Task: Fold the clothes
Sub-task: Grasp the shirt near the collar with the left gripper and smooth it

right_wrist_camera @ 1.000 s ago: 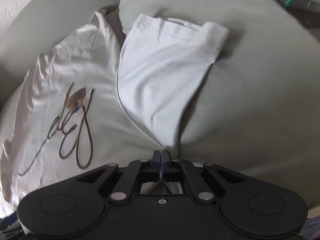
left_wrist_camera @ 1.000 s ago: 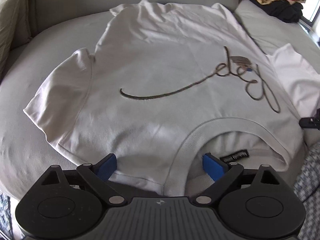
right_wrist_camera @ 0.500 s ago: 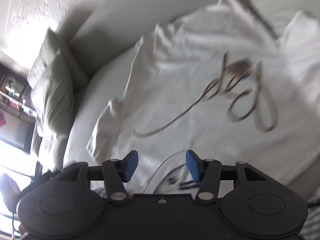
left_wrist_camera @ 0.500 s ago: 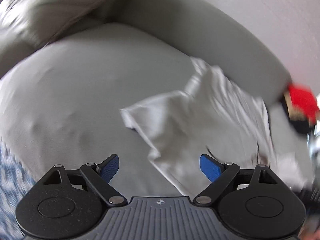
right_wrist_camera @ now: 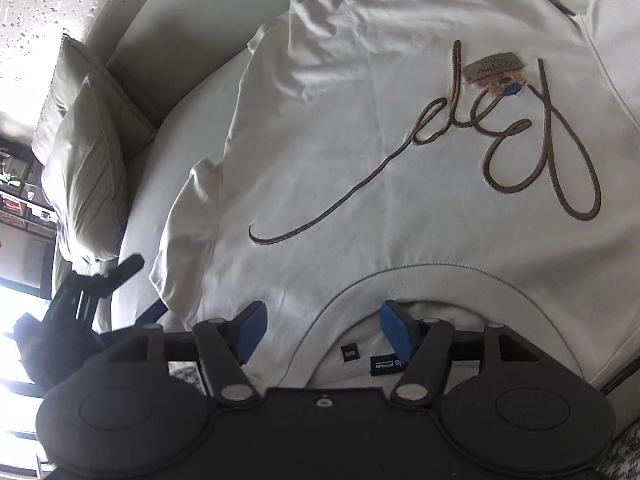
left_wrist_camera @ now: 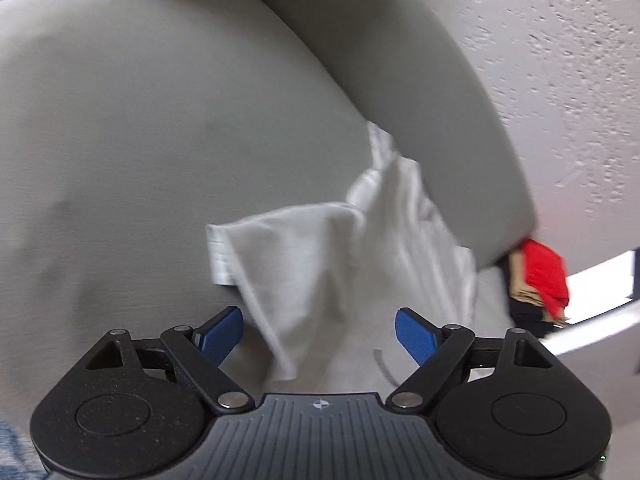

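- White T-shirt lies spread front-up on the grey sofa seat, neck end toward the right wrist camera, brown script lettering across the chest.
- It looks a soft, light knit: limp, sure to drape and sag from any hold, and likely to drag wrinkles if pulled flat across the cushion.
- The ribbed collar is the thickest, firmest edge here, I'd say; the sleeve hem is a doubled edge too, good for a pinch.
- Best holds, as I read it: a shoulder seam beside the collar and the sleeve's outer edge, so the side panel folds over in one piece.
- Right gripper hovers at the neckline, jaws opening, collar rib in the gap, pads not pressing on it: released.
- Left gripper faces the left sleeve, jaws closing but wide apart, cloth in the gap and nothing clamped.
- Beyond: a pale cushion at the sofa's far end, and a stack of folded clothes topped in red.
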Demonstrator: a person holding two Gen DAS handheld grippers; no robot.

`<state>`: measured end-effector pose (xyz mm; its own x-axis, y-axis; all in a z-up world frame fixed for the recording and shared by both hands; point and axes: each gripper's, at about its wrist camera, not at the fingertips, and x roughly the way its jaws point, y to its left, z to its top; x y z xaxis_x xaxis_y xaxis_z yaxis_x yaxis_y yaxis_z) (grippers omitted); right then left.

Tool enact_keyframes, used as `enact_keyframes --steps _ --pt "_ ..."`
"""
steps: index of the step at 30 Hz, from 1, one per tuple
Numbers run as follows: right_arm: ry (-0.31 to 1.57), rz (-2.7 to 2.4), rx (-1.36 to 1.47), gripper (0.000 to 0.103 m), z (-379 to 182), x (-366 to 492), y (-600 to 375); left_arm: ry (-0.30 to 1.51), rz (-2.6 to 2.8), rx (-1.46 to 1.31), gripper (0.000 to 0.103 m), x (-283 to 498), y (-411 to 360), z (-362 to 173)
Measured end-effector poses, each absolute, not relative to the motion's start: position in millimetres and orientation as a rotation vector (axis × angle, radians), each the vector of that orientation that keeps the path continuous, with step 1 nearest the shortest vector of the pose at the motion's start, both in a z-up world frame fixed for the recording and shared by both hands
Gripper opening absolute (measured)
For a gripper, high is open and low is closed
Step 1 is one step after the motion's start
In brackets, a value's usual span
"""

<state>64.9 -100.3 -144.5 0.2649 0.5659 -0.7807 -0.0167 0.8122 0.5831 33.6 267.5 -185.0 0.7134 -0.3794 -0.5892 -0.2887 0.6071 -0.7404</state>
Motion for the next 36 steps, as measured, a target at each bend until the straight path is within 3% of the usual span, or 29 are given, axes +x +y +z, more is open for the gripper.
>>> enact_keyframes --steps 9,15,17,19,24,28,32,34,36 --pt "1.249 0.442 0.511 0.063 -145 65 -103 0.682 0.089 -0.882 0.072 50 279 -184" --pt "1.239 0.458 0.54 0.063 -148 64 -108 0.59 0.185 -0.901 0.06 47 283 -179" --pt "1.237 0.463 0.546 0.063 -149 64 -109 0.625 0.215 -0.872 0.046 54 278 -179" --pt "1.234 0.465 0.55 0.063 -148 63 -109 0.671 0.247 -0.821 0.001 62 273 -177" --pt "1.223 0.474 0.56 0.063 -148 62 -113 0.616 0.212 -0.536 0.0 61 229 -137" --pt "1.199 0.421 0.616 0.063 -143 59 -128 0.542 0.026 -0.174 0.0 51 147 -99" --pt "1.158 0.333 0.674 0.064 -136 55 -162 0.66 -0.233 0.13 0.001 35 61 -116" --pt "1.154 0.298 0.715 0.064 -136 52 -181 0.732 -0.286 0.23 0.015 24 34 -133" --pt "1.148 0.275 0.749 0.065 -136 48 -199 0.789 -0.304 0.277 0.021 14 19 -147"
